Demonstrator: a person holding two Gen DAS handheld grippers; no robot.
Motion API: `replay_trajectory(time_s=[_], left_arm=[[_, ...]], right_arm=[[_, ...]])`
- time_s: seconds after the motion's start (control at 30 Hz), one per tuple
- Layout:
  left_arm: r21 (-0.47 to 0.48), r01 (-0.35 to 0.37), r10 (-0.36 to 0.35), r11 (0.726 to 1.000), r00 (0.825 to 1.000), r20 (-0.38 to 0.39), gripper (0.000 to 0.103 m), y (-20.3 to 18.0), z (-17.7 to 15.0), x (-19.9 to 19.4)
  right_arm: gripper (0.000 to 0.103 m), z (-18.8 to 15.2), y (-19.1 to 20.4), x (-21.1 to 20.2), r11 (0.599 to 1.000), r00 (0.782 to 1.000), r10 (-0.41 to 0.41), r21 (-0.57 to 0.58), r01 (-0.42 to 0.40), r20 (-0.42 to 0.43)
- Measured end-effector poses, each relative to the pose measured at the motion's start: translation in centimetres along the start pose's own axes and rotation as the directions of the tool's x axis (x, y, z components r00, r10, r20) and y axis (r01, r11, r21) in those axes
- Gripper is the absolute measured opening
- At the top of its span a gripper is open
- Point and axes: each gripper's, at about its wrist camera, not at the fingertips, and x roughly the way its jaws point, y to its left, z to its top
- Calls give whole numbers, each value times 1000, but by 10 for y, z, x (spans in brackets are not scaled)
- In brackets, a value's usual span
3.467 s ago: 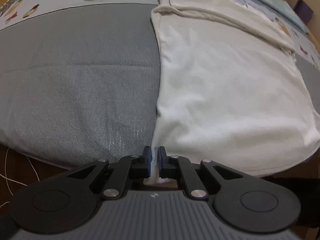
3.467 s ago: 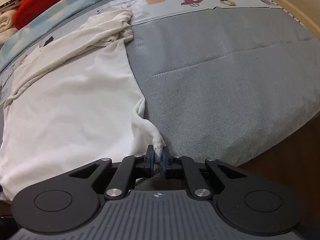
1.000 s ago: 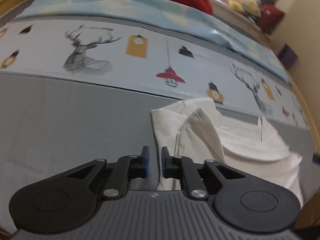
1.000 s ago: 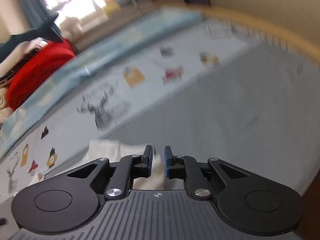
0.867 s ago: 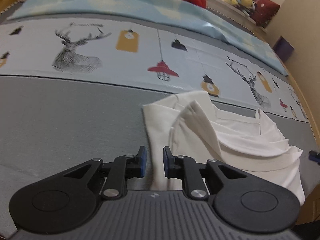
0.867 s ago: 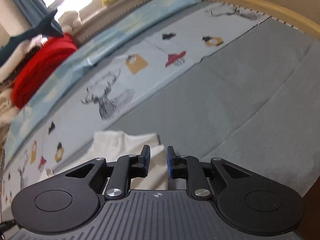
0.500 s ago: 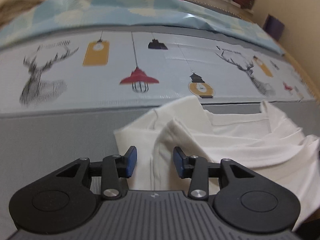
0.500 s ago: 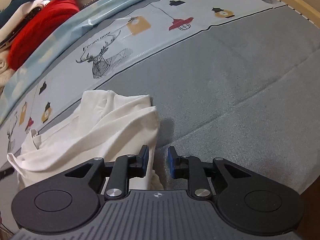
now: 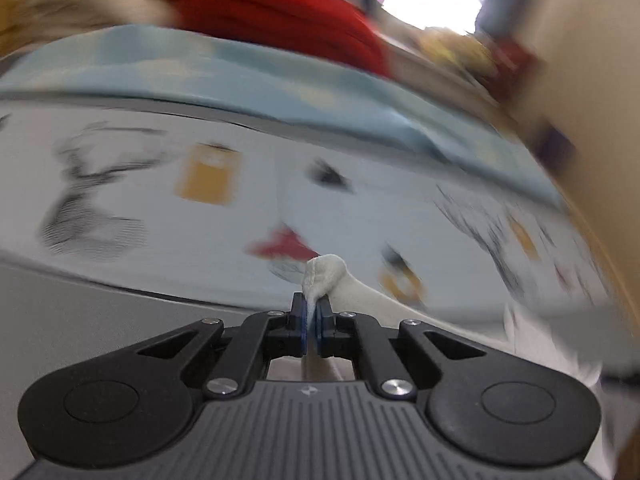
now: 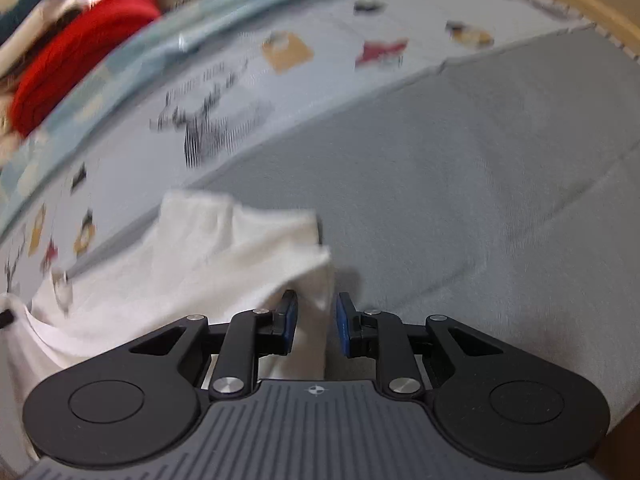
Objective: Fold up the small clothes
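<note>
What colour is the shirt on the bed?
White shirt, clearest in the right wrist view.

Left hand-held gripper (image 9: 311, 312) now pinching shirt (image 9: 324, 276)

The left gripper (image 9: 311, 312), angled downward, has just closed its jaws and pinches a bunched bit of white garment (image 9: 326, 270), while the right gripper (image 10: 316, 320), tilted more steeply down, has jaws parted around a fabric edge without pressing it.
</note>
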Motion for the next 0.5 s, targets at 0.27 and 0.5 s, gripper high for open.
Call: replay_trajectory(time_s=[0.27,0.5], left_arm=[[-29,-20,16,999,989,-149,34,15,-9,21],[-87,-25,4,996,971,-238,37,28,-15,37]], right_arm=[[22,15,14,6,995,996,36,89,-43,82],[32,12,38,29,995,997,81,56,-81,1]])
